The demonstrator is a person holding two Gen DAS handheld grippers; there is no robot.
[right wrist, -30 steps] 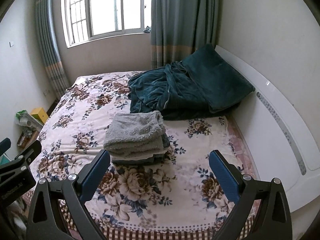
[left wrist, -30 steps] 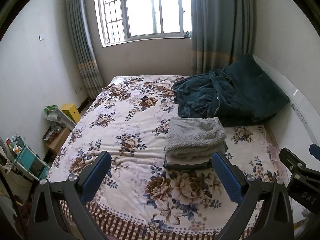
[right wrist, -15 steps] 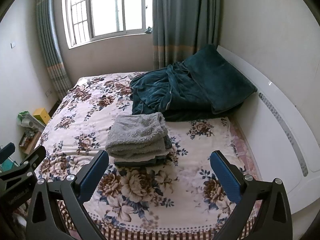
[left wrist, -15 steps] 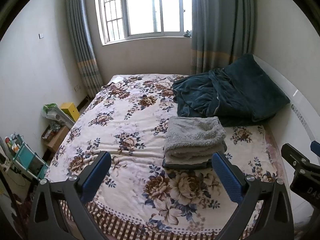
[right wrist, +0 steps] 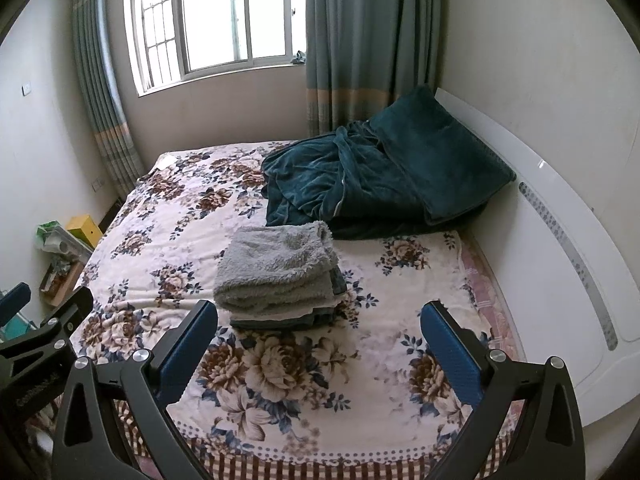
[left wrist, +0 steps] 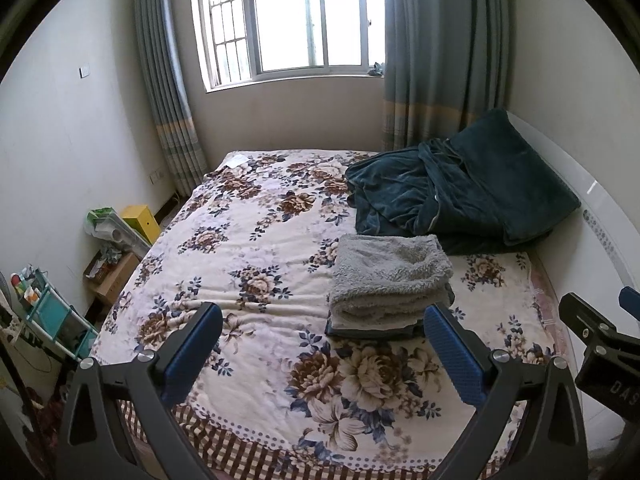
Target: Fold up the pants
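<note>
Floral bedspread fills the foreground beneath both tools. Left gripper and right gripper hover with jaws spread wide, holding nothing. Just beyond their fingertips lies a folded stack, grey fleece pants on top of darker garments. Farther off, a teal blanket is heaped against the headboard. Risk: a pinch reaching too deep could catch several layers, dragging the stack apart.

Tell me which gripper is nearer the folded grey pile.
Roughly equal, perhaps left. The left gripper has the grey pile past its right finger; the right gripper has it past its left finger. Both open, touching nothing.
</note>
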